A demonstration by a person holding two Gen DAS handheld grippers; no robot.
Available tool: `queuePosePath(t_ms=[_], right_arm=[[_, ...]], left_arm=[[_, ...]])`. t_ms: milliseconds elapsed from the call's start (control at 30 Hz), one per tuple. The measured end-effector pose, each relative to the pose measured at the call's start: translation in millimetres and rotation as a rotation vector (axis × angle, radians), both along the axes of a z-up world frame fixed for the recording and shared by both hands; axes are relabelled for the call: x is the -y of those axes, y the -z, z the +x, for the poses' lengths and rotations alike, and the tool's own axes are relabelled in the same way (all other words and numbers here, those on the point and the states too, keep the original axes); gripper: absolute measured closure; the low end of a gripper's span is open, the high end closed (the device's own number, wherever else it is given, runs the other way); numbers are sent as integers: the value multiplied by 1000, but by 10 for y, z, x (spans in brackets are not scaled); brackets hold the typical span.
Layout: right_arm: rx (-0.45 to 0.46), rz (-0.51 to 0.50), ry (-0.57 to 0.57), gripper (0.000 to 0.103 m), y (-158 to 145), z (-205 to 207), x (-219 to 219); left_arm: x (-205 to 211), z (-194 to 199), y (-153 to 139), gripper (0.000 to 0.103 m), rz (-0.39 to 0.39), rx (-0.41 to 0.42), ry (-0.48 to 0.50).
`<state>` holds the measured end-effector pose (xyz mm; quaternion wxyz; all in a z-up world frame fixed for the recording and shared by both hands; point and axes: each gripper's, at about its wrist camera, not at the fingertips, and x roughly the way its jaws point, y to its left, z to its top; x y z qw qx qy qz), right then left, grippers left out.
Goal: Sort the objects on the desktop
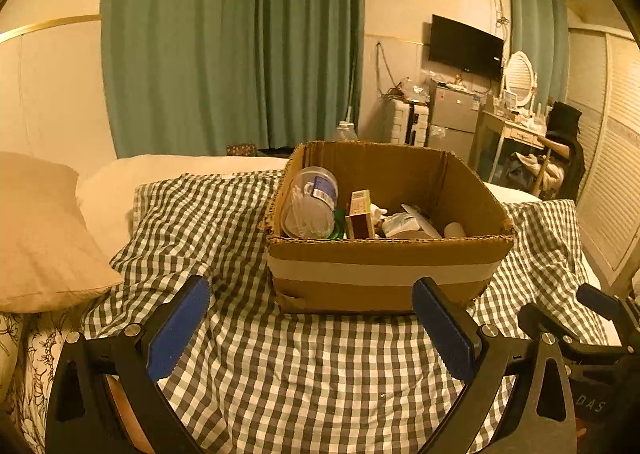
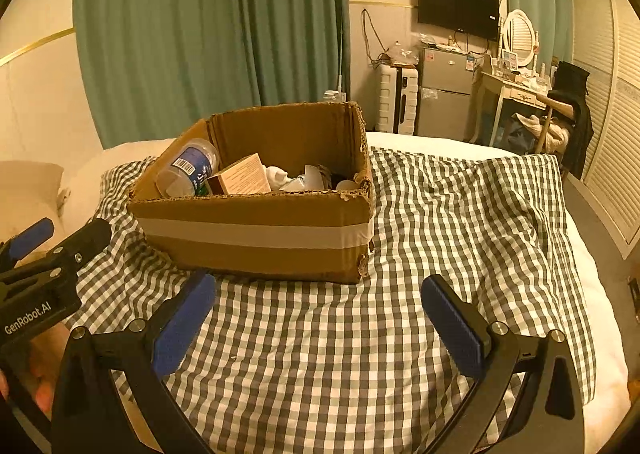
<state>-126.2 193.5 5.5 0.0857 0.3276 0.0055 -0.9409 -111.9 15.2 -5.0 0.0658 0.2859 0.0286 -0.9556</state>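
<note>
An open cardboard box (image 1: 384, 274) (image 2: 256, 230) with a pale tape band sits on a checked cloth (image 1: 304, 366) (image 2: 328, 350) on a bed. Inside lie a clear plastic jar (image 1: 310, 203) (image 2: 188, 167) on its side, a small brown carton (image 1: 360, 215) (image 2: 242, 175), white wrappers (image 1: 404, 223) (image 2: 292, 177) and a white roll (image 1: 454, 230). My left gripper (image 1: 316, 296) is open just in front of the box, nothing between its blue pads. My right gripper (image 2: 320, 294) is open too, before the box's right corner. The left gripper's fingers (image 2: 60, 238) show at the right wrist view's left edge.
Pillows (image 1: 44, 238) lie to the left on the bed. Green curtains (image 1: 232, 41) hang behind. A fridge (image 2: 444, 93), a suitcase (image 2: 396, 97), a dressing table with mirror (image 2: 516, 81) and louvred doors (image 2: 616, 133) stand at the right. A hand (image 2: 44, 366) holds the left gripper.
</note>
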Motion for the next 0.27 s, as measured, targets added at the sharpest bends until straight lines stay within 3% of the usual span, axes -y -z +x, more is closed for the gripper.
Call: queuePosePath(t_ms=[267], right_arm=[[4, 5, -3, 1, 24, -1, 27]], left_arm=[[-7, 9, 3, 0, -14, -1, -3]])
